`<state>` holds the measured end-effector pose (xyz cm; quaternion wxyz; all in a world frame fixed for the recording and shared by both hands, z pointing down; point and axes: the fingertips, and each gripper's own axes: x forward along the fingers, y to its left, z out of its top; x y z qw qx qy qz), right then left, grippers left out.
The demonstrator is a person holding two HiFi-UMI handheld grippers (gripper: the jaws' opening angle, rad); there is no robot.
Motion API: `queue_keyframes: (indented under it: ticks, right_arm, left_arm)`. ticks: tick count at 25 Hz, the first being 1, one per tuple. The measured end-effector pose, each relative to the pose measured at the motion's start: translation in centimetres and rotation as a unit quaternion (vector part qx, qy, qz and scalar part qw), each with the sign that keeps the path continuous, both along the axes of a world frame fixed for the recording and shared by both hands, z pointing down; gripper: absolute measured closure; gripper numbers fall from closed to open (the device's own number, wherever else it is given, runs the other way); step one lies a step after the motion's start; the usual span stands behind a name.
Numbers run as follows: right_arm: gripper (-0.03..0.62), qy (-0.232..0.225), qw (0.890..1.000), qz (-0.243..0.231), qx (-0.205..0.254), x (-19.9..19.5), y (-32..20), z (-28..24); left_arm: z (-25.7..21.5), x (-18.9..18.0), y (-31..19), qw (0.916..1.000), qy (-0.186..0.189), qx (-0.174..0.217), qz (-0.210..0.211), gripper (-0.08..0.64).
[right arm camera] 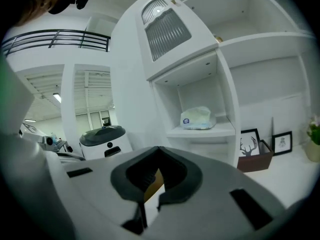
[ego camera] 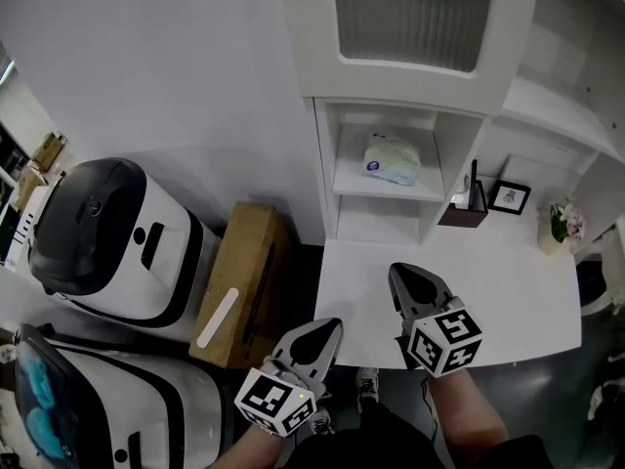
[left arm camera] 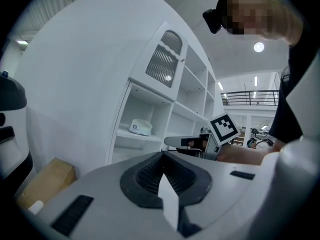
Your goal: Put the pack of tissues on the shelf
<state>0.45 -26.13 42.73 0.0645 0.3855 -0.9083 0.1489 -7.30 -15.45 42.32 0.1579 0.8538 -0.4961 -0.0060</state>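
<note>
While both claws hang shut and empty near the person, the pack of tissues [ego camera: 393, 158] lies on the shelf [ego camera: 356, 186].
Head view: the pack rests flat in the open cubby, back from the shelf's front edge, so the placing looks done; the left claw [ego camera: 327, 328] hovers by the counter's [ego camera: 508, 281] near-left corner, the right claw [ego camera: 398, 274] over bare counter with free room ahead. Left gripper view: jaws meet, nothing between them; the pack sits well apart in the cubby. Right gripper view: jaws together, empty; the cubby walls flank the pack closely, and the framed pictures [right arm camera: 282, 142] stand off to the right.
</note>
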Motion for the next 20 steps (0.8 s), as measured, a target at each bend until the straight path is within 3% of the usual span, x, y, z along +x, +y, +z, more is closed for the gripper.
queue_keyframes:
  ticks: [20]
  right_arm:
    - [0.588, -0.005, 0.999, 0.045, 0.017, -1.1, 15.0, -2.5]
  left_arm:
    - [-1.6, -2.1, 10.9, 0.9977, 0.012, 0.026, 0.062, 0.561]
